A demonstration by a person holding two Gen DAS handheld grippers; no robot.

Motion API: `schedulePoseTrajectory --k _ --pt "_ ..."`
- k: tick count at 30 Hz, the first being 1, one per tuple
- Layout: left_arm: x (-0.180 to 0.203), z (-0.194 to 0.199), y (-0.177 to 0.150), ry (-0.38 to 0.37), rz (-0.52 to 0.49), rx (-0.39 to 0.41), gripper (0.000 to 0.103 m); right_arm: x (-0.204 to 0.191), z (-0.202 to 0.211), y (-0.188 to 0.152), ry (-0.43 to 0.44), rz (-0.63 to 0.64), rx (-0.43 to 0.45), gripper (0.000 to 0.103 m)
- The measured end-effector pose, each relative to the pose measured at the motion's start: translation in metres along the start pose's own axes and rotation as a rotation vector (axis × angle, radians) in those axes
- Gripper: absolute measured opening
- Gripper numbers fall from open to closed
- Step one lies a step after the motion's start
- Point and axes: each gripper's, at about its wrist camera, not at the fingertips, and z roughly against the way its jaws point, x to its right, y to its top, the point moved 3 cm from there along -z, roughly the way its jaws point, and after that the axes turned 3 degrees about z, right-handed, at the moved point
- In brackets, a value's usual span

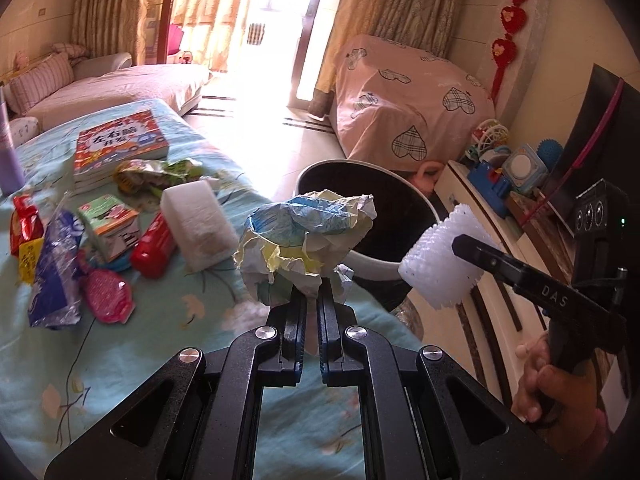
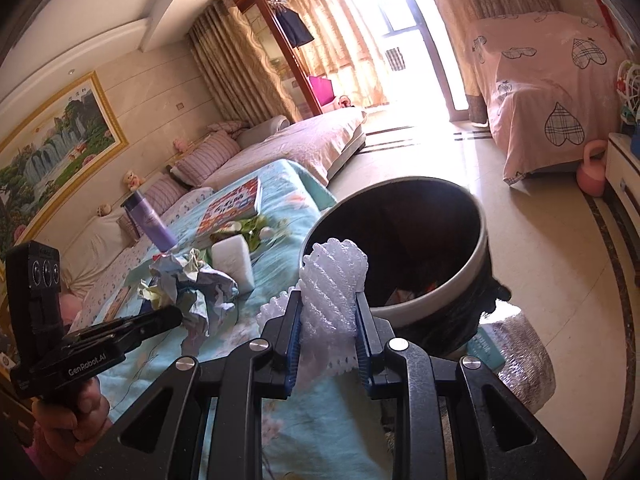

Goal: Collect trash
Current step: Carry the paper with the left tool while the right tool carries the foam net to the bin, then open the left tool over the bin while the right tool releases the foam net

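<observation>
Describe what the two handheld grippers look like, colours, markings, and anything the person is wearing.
Both are matte black pistol-grip tools with silver pivot bolts and blue-edged finger pads. The right gripper reads "DAS" along its side; the left gripper reads "GenRobot.AI". Each carries a boxy black three-lens module on top. A pink sleeve shows at the wrist.

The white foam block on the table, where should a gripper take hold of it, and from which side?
Judging by its pose, grip the white foam block across its two long flat sides near the middle, coming from above. It lies flat on the tablecloth, its top is clear, and its narrower width likely suits the jaws.

Both wrist views look closely down along their tongs, sharing the trash bin [image 1: 360, 216] [image 2: 440, 280] and table [image 1: 120, 360] [image 2: 280, 200].
</observation>
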Motion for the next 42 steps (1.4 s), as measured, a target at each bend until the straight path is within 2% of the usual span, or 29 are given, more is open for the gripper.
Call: schedulePoseTrajectory --k 14,27,31,33,34,36,38,42 --pt "0.035 -0.042 0.035 -0.051 -0.048 -0.033 0.005 0.041 -0.012 0.038 -0.089 0.006 0.056 0.024" --pt "0.051 -0.087 0.052 -0.061 -0.062 -0.094 0.005 0.060 -0.049 0.046 -0.119 0.023 -0.017 0.024" --pt "0.053 -0.097 0.051 -0.070 -0.061 -0.121 0.006 0.065 -0.059 0.047 -0.118 0.028 -0.046 0.029" --pt "0.052 -0.101 0.050 -0.062 -0.055 -0.133 0.012 0.067 -0.063 0.047 -0.125 0.029 -0.066 0.034" --pt "0.052 -0.103 0.051 -0.059 -0.051 -0.139 0.024 0.069 -0.065 0.046 -0.126 0.025 -0.072 0.044" --pt "0.048 -0.101 0.048 -0.048 -0.043 -0.136 0.044 0.071 -0.064 0.046 -0.120 0.017 -0.071 0.054" --pt "0.047 -0.096 0.045 -0.043 -0.047 -0.121 0.045 0.071 -0.060 0.046 -0.120 0.012 -0.064 0.055" --pt "0.039 -0.082 0.036 -0.034 -0.034 -0.102 0.050 0.068 -0.053 0.046 -0.109 0.001 -0.049 0.067"
